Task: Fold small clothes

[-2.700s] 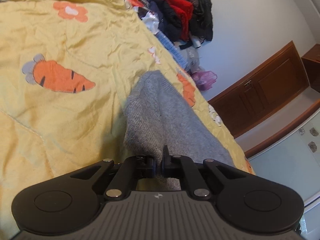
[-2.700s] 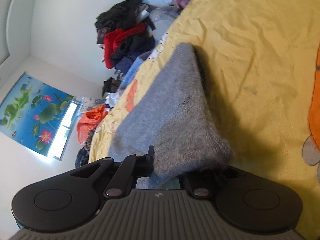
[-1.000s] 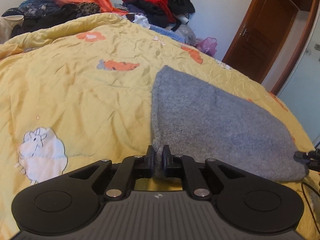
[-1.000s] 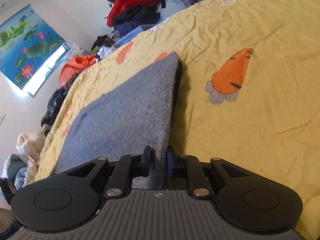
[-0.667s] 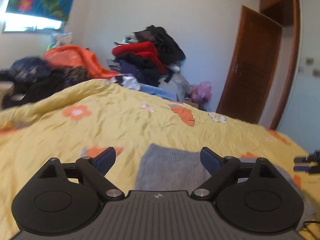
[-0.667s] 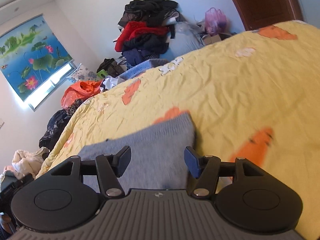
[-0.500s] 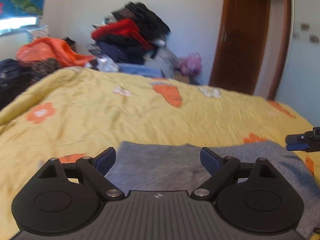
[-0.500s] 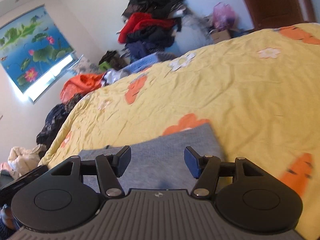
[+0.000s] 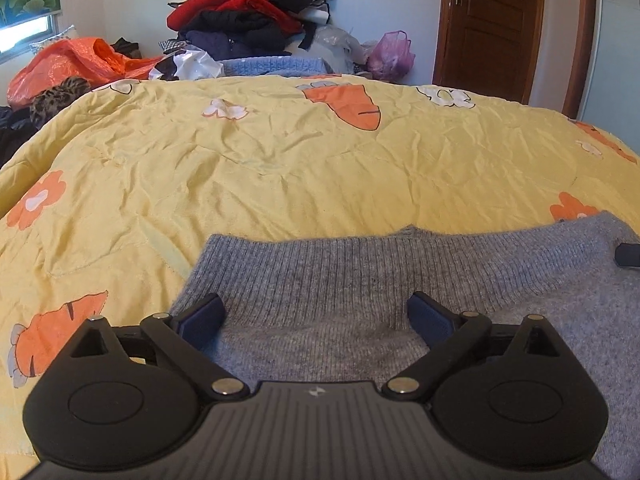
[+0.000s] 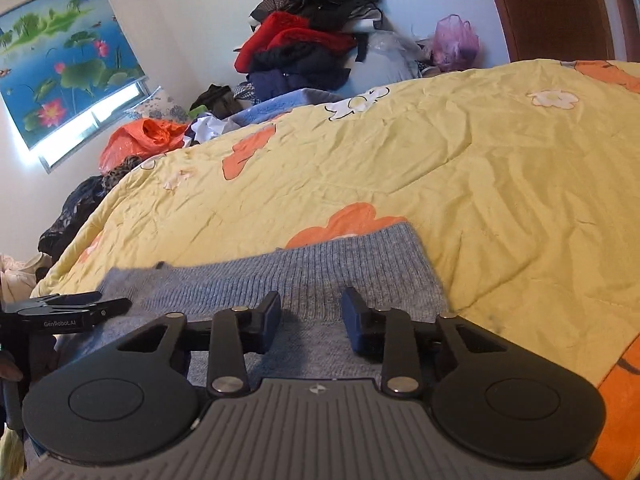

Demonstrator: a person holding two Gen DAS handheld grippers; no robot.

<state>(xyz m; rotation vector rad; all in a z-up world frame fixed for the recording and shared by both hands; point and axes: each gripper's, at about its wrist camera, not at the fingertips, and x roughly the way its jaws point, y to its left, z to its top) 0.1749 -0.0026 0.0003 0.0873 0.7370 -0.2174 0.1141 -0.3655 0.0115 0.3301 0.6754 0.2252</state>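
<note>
- The left hand-held gripper [image 9: 316, 314] is opened wide, and nothing is between its two fingers. Its blue pads [image 9: 202, 314] hang over the near part of the grey knitted garment [image 9: 360, 280]; I cannot tell if they touch the cloth.
- The right hand-held gripper [image 10: 311, 312] is opened to a medium width, clearly less wide than the left one, and it also holds nothing. It stands over the right end of the same garment [image 10: 320, 272].
- In the right wrist view, the left hand-held gripper [image 10: 80, 304] shows at the left edge, above the garment's left end.
- The garment lies flat on the bed, at its near edge. It is soft, fuzzy knit, and a ribbed band runs along its far edge. The shape is wide and low.
- Under it is a yellow quilt [image 9: 300, 168], wrinkled, with printed orange carrots [image 9: 348, 104] and orange and white flowers.
- Behind the bed there is a high pile of clothes [image 9: 248, 12] in red, black and dark blue, against the white wall.
- An orange plastic bag [image 9: 72, 60] lies at the left, and a pink plastic bag [image 9: 390, 54] near the brown wooden door [image 9: 486, 20].
- A window blind with a lotus picture [image 10: 60, 64] hangs on the left wall.
</note>
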